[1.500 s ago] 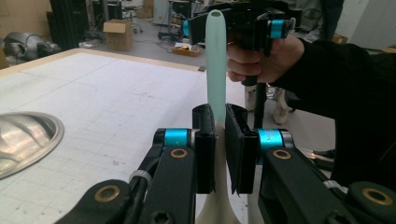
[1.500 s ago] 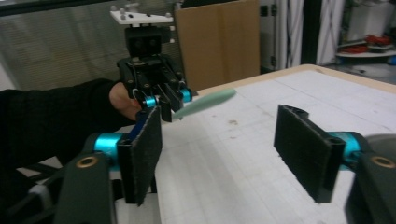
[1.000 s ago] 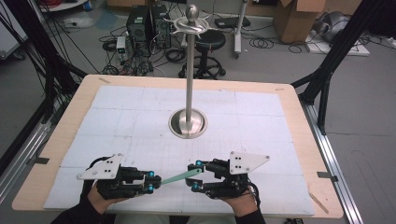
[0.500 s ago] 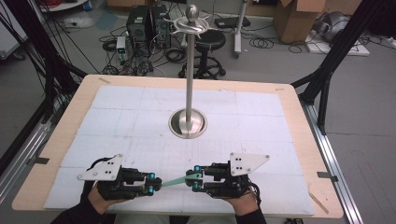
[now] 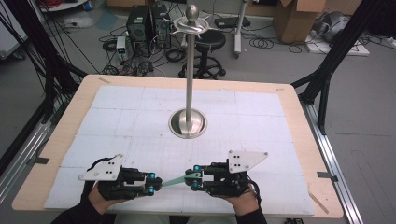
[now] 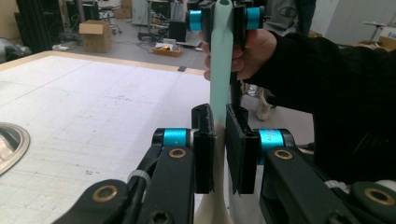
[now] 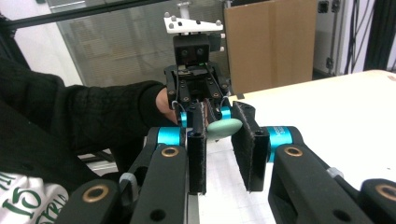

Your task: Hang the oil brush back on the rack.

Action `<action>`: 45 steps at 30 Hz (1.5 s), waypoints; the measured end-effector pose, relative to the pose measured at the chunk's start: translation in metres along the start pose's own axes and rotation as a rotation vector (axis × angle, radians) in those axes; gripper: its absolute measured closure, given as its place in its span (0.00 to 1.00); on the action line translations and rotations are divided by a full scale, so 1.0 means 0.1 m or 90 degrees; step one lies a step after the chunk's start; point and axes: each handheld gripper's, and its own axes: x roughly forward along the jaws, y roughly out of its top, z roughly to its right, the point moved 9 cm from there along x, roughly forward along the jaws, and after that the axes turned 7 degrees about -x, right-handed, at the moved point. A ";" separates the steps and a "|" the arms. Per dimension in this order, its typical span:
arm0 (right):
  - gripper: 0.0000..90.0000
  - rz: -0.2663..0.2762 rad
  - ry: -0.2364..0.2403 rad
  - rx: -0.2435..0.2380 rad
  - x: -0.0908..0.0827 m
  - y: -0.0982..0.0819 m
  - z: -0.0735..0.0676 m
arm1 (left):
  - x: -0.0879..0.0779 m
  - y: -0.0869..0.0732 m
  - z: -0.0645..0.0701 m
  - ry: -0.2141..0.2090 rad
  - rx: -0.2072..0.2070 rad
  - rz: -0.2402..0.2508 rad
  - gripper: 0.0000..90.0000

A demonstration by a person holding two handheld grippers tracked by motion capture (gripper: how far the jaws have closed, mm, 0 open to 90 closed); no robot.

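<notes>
A pale green flat strip point(image 5: 173, 181) spans the gap between my two grippers, just above the white mat at the table's near edge. My left gripper point(image 5: 152, 182) is shut on its left end; the left gripper view shows its pads point(image 6: 204, 140) pressed on the strip point(image 6: 219, 79). My right gripper point(image 5: 194, 179) faces it and its jaws have just been closing, with the strip's rounded end point(image 7: 224, 128) between the pads. The right gripper point(image 7: 223, 140) is now shut on that end. Each view shows the opposite gripper point(image 6: 220, 18) point(image 7: 201, 109) holding the far end.
A tall metal pole on a round base point(image 5: 187, 123) stands at the mat's middle, beyond the grippers, and its base rim point(image 6: 9, 144) sits at the left. The wooden table edge point(image 5: 56, 140) frames the mat. Boxes, cables and a stool lie on the floor behind.
The right gripper's jaws have narrowed onto the strip's end, and the strip's right end has come down to lie flatter. Both hands have stayed in place.
</notes>
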 end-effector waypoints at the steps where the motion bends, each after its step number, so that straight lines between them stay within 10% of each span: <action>1: 0.84 -0.004 -0.004 0.002 0.00 0.01 0.00 | 0.00 0.01 -0.01 0.008 0.000 -0.001 0.86; 4: 0.84 -0.014 -0.013 0.011 0.00 0.04 0.01 | 0.01 0.03 -0.05 0.045 -0.009 -0.018 0.54; 9: 0.84 -0.057 -0.032 0.032 -0.02 0.08 0.03 | 0.02 0.07 -0.03 0.082 0.033 -0.057 0.49; 22: 0.84 -0.180 -0.066 0.063 0.12 0.13 0.01 | 0.18 -0.09 -0.03 0.095 0.024 -0.125 0.56; 45: 0.83 -0.218 -0.055 0.079 0.22 0.11 -0.03 | 0.25 -0.17 0.04 0.062 0.027 -0.143 0.90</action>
